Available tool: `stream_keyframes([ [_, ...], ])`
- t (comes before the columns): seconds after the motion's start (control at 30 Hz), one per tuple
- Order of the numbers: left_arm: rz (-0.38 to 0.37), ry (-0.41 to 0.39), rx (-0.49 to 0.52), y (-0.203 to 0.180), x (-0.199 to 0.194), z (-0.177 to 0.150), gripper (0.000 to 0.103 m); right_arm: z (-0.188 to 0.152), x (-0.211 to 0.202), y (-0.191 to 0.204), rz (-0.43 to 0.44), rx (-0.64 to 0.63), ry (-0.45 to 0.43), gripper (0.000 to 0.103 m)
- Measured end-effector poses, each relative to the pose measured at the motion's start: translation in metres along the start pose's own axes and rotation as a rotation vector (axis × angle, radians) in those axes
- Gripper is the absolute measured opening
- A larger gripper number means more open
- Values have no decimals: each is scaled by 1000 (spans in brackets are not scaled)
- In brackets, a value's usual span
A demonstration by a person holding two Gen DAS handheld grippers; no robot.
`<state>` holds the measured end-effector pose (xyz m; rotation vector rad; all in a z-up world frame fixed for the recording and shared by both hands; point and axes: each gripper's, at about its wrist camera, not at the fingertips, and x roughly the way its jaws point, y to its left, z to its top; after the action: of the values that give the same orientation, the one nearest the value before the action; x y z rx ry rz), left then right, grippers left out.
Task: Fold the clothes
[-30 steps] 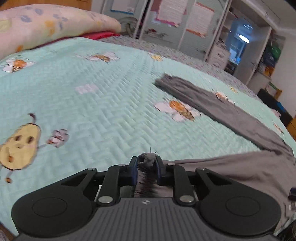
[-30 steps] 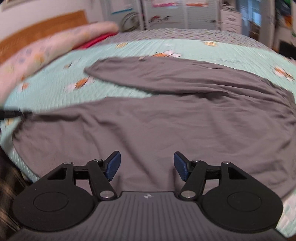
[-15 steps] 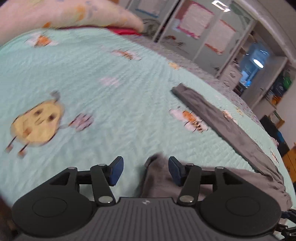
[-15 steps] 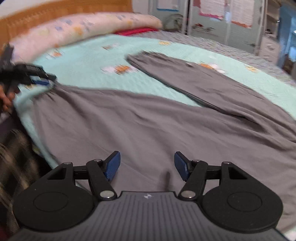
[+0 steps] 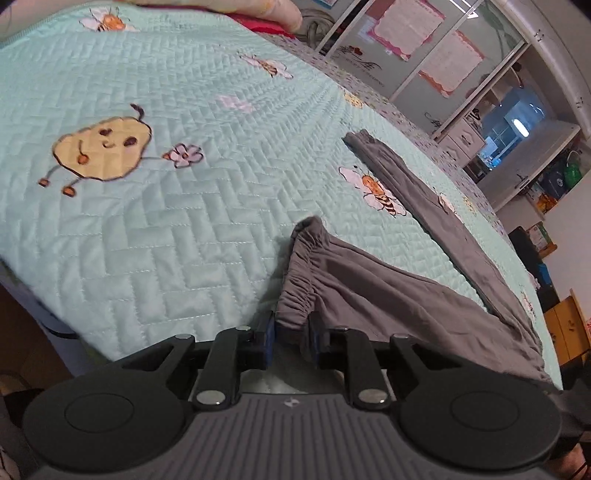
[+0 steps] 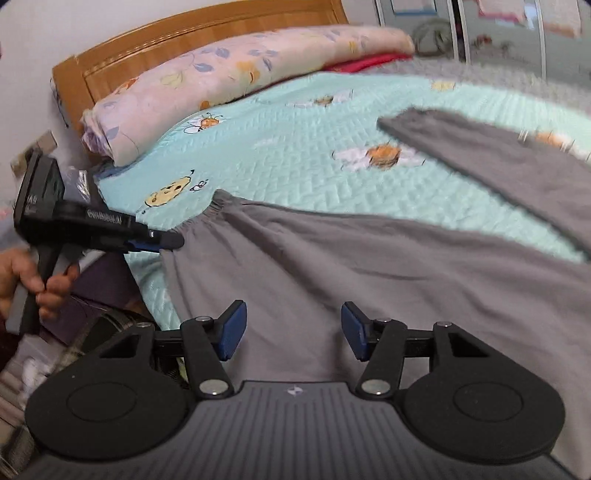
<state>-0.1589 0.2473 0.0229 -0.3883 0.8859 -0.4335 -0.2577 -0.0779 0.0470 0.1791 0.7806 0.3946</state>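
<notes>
Grey trousers [image 5: 369, 295] lie spread on the bed, one leg [image 5: 424, 195] stretched toward the far side. My left gripper [image 5: 291, 341] is closing, and its blue pads press on the gathered elastic waistband [image 5: 301, 266] near the bed's edge. The right wrist view shows the same left gripper [image 6: 162, 242] gripping the waistband's corner, with a person's hand [image 6: 22, 273] on its handle. My right gripper [image 6: 291, 330] hovers over the trousers' [image 6: 332, 258] seat. Its jaws are closing but still stand apart, with flat cloth below and nothing pinched.
A mint quilted bedspread [image 5: 166, 221] with bee and pear prints covers the bed. A rolled floral quilt [image 6: 221, 74] lies along the wooden headboard [image 6: 184, 33]. Wardrobe doors [image 5: 424, 44] and shelves stand beyond the bed. The bed's near edge drops off at lower left.
My left gripper let go of the waistband corner, opened, shifted, and has shut on the waistband again. My right gripper swung left across the trousers and its jaws narrowed a little.
</notes>
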Motion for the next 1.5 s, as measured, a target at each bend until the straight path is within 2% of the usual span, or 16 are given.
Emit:
stream_keyframes([
  [0.03,-10,-2,1,1,-1,0,20,-3,9,2,40,-6,47,49],
  [0.07,-20,-3,2,3,-1,-1,20,-4,14,6,58,-23,69,47],
  [0.17,-30,2,-22,10,3,-2,21,-1,17,18,75,-70,65,46],
  [0.3,-34,-17,-60,14,4,-4,24,28,24,21,82,-76,22,45],
  [0.5,-75,-24,-93,23,2,-4,30,76,79,11,192,63,42,33],
  [0.57,-88,-22,-94,26,2,-4,30,87,108,2,177,114,75,30],
  [0.63,-94,-19,-78,28,2,-3,30,96,139,-7,100,118,118,0],
  [0.83,-105,-13,-44,34,4,-3,26,113,155,-9,50,50,72,0],
  [0.93,-119,-13,-49,38,3,-3,25,113,143,-5,55,53,17,6],
  [1.0,-123,-16,-55,39,3,-4,25,109,131,0,96,76,-15,7],
  [1.1,-119,-21,-58,38,2,-5,25,101,144,17,126,53,42,19],
  [1.17,-112,-22,-55,37,3,-5,24,99,161,27,109,23,77,19],
  [1.27,-98,-19,-59,35,2,-4,24,109,171,31,76,44,42,19],
  [1.37,-72,-14,-71,31,2,-2,24,113,158,29,72,87,4,21],
  [1.43,-49,-21,-90,28,2,-1,24,107,138,26,74,93,-32,28],
  [1.5,-10,-34,-106,23,-1,0,24,95,113,15,63,134,-62,30],
])
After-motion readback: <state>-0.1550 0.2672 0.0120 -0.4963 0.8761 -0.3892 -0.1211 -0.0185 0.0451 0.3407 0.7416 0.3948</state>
